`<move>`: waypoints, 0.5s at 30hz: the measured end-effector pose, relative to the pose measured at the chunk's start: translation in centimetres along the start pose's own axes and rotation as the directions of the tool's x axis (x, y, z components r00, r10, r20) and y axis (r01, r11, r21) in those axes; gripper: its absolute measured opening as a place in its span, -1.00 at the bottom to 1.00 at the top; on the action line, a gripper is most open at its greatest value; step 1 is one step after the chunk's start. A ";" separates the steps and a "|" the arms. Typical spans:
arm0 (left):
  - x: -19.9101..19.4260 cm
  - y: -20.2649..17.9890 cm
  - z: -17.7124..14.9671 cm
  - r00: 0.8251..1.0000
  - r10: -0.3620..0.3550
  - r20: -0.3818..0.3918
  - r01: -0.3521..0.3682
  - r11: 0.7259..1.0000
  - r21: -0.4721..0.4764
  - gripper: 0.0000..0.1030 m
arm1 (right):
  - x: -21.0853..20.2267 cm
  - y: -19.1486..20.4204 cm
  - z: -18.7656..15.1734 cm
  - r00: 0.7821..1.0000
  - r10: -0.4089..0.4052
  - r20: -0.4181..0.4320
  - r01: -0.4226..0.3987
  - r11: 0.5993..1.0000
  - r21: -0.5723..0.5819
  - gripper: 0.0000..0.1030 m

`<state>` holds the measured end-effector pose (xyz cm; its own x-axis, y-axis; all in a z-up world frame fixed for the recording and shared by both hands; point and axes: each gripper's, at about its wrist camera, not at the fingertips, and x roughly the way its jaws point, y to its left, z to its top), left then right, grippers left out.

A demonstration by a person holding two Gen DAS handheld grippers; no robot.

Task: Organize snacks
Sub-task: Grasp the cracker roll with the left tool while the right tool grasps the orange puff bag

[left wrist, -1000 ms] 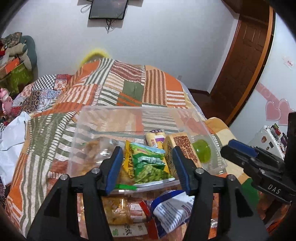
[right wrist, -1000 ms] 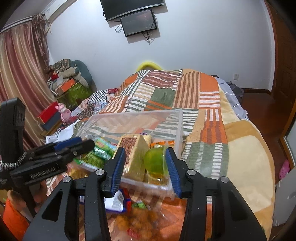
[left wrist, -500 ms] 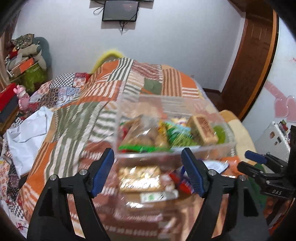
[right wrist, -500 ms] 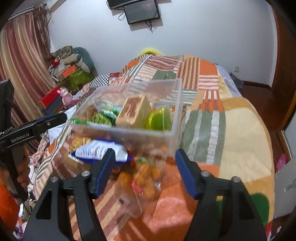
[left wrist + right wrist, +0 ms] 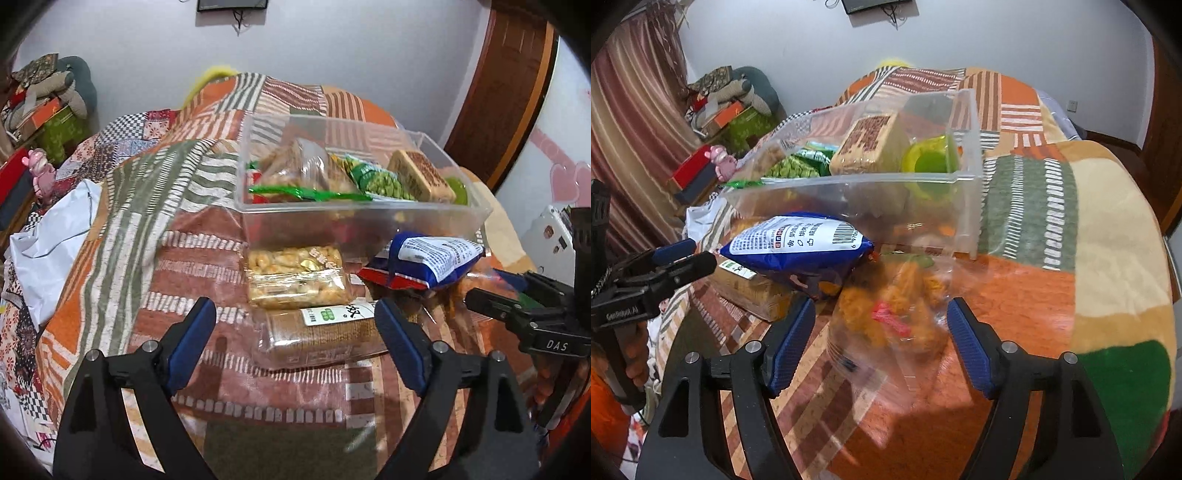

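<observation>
Clear bin (image 5: 362, 218) lies lengthwise across the bedspread (image 5: 122, 206), open side up.

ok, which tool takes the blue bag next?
Probably right: the blue bag lies just ahead-left of the opening right tool; the left tool, also opening, faces the biscuit pack.

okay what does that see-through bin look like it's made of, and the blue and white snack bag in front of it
The bin looks like rigid clear plastic: the quilt and snacks show through its glossy, straight walls. The blue and white bag seems to be thin printed plastic film, shiny and puffed with creases; whether it is foil-lined cannot be told.
</observation>
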<state>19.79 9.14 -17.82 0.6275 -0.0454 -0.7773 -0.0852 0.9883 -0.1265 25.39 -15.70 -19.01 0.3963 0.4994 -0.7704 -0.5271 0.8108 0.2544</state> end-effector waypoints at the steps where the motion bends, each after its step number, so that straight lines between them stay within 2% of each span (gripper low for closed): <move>1: 0.4 -0.1 0.1 1.000 -0.008 -0.006 0.008 1.000 0.006 0.71 | 0.2 0.1 0.1 1.000 -0.010 -0.002 0.010 1.000 -0.004 0.41; 5: 2.6 -0.5 0.4 0.998 -0.033 -0.058 0.034 0.999 0.018 0.71 | 0.7 0.4 0.3 1.000 -0.030 -0.007 0.030 0.999 -0.013 0.44; 9: 3.0 -0.7 0.3 0.996 -0.065 -0.060 0.065 0.998 -0.004 0.73 | 1.0 0.1 0.3 0.999 -0.046 -0.014 0.046 0.999 -0.010 0.43; 11: 2.8 -0.7 0.2 0.994 -0.085 -0.064 0.085 0.996 -0.007 0.73 | 0.9 -0.3 0.2 0.999 -0.047 -0.012 0.047 0.999 0.000 0.34; 12: 2.7 -0.8 0.0 0.993 -0.094 -0.069 0.094 0.996 0.000 0.73 | 0.8 -0.4 0.2 0.999 -0.049 -0.008 0.049 0.999 0.006 0.19; 15: 2.1 -1.5 -1.1 0.990 -0.113 -0.084 0.116 0.993 0.029 0.73 | 0.5 -0.9 0.0 1.000 -0.019 -0.002 0.019 0.999 0.033 0.13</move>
<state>20.40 7.36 -19.94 0.5661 -0.1690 -0.8068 0.0104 0.9801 -0.1981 26.07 -16.19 -19.67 0.4046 0.4828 -0.7767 -0.4942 0.8300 0.2586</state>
